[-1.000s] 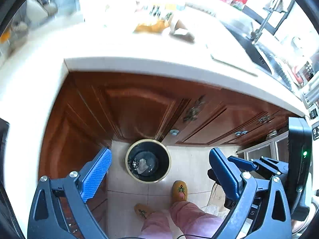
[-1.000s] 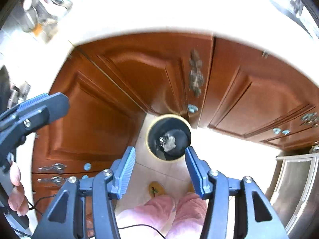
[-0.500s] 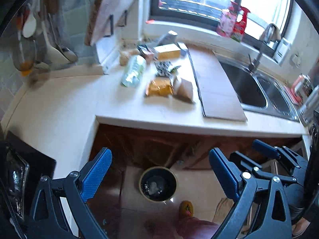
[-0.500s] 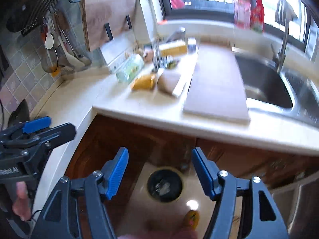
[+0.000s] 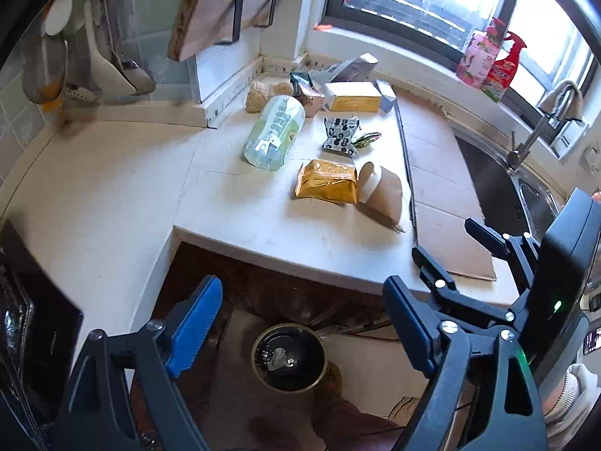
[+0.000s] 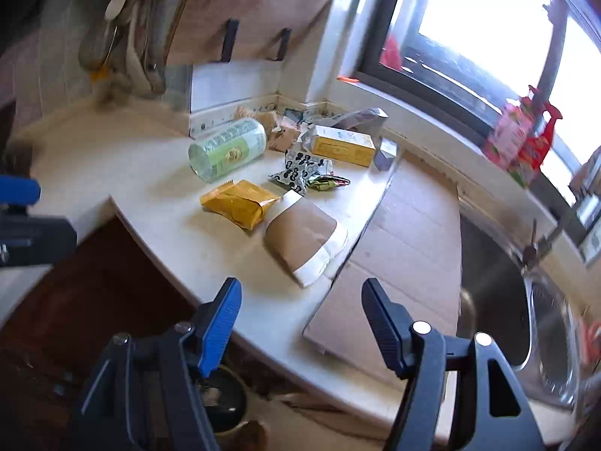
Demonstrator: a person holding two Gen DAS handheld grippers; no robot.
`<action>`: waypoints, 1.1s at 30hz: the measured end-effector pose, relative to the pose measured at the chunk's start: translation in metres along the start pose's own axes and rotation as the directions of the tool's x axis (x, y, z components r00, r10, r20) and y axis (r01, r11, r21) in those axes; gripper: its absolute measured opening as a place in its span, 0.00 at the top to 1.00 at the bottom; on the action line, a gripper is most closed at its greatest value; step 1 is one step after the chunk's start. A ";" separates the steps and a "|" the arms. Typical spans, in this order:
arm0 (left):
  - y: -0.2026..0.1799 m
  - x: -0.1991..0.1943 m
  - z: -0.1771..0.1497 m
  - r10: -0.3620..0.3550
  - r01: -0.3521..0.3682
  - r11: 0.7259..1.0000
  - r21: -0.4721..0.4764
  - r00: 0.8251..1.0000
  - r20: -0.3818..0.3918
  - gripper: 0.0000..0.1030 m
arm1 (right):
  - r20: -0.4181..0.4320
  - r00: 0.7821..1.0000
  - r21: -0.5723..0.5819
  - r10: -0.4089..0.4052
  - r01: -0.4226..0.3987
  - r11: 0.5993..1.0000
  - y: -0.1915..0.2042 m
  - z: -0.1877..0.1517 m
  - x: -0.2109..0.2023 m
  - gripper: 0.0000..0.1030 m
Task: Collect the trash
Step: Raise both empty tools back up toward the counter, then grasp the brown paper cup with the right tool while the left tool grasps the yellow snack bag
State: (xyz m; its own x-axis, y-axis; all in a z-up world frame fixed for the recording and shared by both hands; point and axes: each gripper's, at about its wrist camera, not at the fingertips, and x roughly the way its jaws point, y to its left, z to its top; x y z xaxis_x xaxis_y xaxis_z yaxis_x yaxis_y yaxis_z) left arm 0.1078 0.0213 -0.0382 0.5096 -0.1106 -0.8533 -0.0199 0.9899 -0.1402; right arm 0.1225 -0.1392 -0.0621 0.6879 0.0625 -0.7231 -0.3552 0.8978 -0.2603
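Trash lies on the white counter (image 5: 263, 233): a yellow packet (image 5: 326, 180) (image 6: 238, 201), a flattened brown paper cup (image 5: 381, 188) (image 6: 304, 236), a green clear bottle (image 5: 274, 133) (image 6: 225, 148), a black-and-white wrapper (image 5: 340, 135) (image 6: 298, 171) and a yellow box (image 5: 351, 101) (image 6: 343, 144). On the floor below stands a round bin (image 5: 289, 357) with crumpled trash inside. My left gripper (image 5: 300, 293) hangs above the bin in front of the counter edge, its jaws closing with nothing between them. Facing the paper cup, my right gripper (image 6: 300, 289) is open and holds nothing.
A cardboard sheet (image 5: 439, 195) lies on the counter beside the sink (image 5: 496, 188) and tap (image 5: 533, 127). Bottles (image 5: 496, 60) stand on the window sill. Utensils (image 5: 56, 67) and a wooden board (image 5: 233, 0) hang on the wall. A black appliance (image 5: 30, 319) sits at the left.
Both grippers rose from low over the bin by the cabinet doors to counter height and tilted up, so the counter trash now fills the views. The right jaws stand wider than before.
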 end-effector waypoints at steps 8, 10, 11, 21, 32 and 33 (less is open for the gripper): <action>0.000 0.071 0.030 -0.013 0.011 1.000 -0.024 0.998 -0.069 0.37 | 0.001 1.000 -0.132 -0.022 0.022 0.991 0.013 0.005 0.065 0.35; 0.001 0.082 0.038 -0.016 0.015 1.000 -0.016 0.997 -0.074 0.38 | 0.016 0.999 -0.160 -0.045 0.047 0.986 0.017 0.006 0.072 0.35; 0.002 0.085 0.041 -0.015 0.014 1.000 -0.015 0.997 -0.070 0.41 | 0.021 0.998 -0.173 -0.055 0.058 0.983 0.018 0.006 0.076 0.35; 0.010 0.107 0.064 -0.078 0.078 0.997 0.001 0.995 -0.059 0.42 | -0.014 0.998 -0.135 -0.064 0.062 0.989 0.007 0.014 0.105 0.69; 0.005 0.121 0.081 -0.164 0.164 0.986 -0.009 0.983 -0.077 0.39 | -0.060 0.991 0.110 0.120 -0.113 0.987 -0.041 0.030 0.106 0.87; 0.004 0.122 0.083 -0.174 0.173 0.985 -0.012 0.982 -0.080 0.38 | -0.065 0.988 0.138 0.143 -0.133 0.981 -0.045 0.032 0.107 0.87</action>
State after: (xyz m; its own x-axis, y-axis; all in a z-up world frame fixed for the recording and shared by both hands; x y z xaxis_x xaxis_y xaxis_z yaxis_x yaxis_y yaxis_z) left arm 0.2416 0.0190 -0.1014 0.4346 -0.2875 -0.8535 0.0579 0.9546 -0.2921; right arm 0.2325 -0.1585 -0.1074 0.5876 0.1616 -0.7929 -0.3527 0.9330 -0.0712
